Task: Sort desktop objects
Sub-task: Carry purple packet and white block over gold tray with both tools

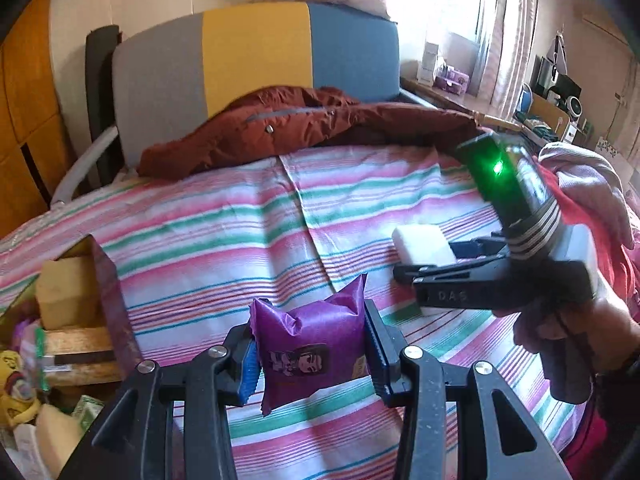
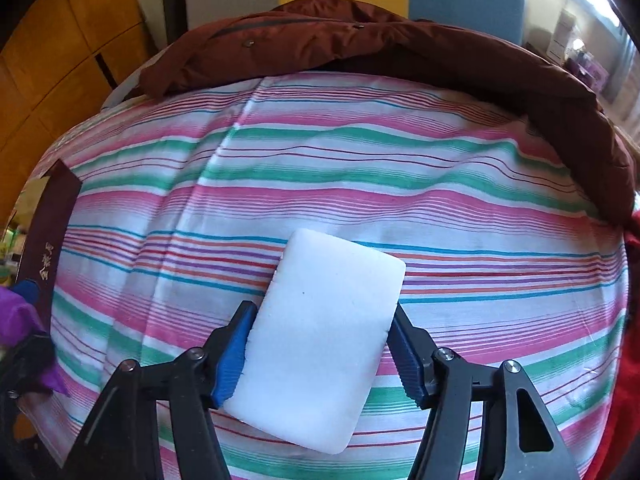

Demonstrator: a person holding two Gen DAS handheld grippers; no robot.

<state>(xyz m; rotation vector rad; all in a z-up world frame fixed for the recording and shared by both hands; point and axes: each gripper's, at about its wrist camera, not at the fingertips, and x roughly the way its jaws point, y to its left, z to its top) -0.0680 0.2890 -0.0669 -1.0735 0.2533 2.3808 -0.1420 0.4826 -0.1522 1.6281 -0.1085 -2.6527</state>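
My left gripper (image 1: 308, 320) is shut on a puffy purple snack packet (image 1: 308, 356), held upright above the striped bedsheet (image 1: 240, 220). The same packet (image 2: 16, 312) shows at the left edge of the right wrist view. A white sponge block (image 2: 320, 340) lies on the sheet between the fingers of my right gripper (image 2: 322, 310). The left pad lies along one long edge and the right pad's tip touches the other. Seen from the left wrist, the right gripper (image 1: 424, 258) straddles that sponge (image 1: 420, 244) at the right, with a hand (image 1: 560, 328) on its handle.
A dark maroon box (image 1: 108, 292) at the left edge holds yellow sponges and several snack packets; its wall (image 2: 48, 248) also shows from the right wrist. A rust-brown jacket (image 1: 280, 128) lies across the far bed, before a grey, yellow and blue backrest (image 1: 256, 52). Pink cloth (image 1: 592, 184) is piled at the right.
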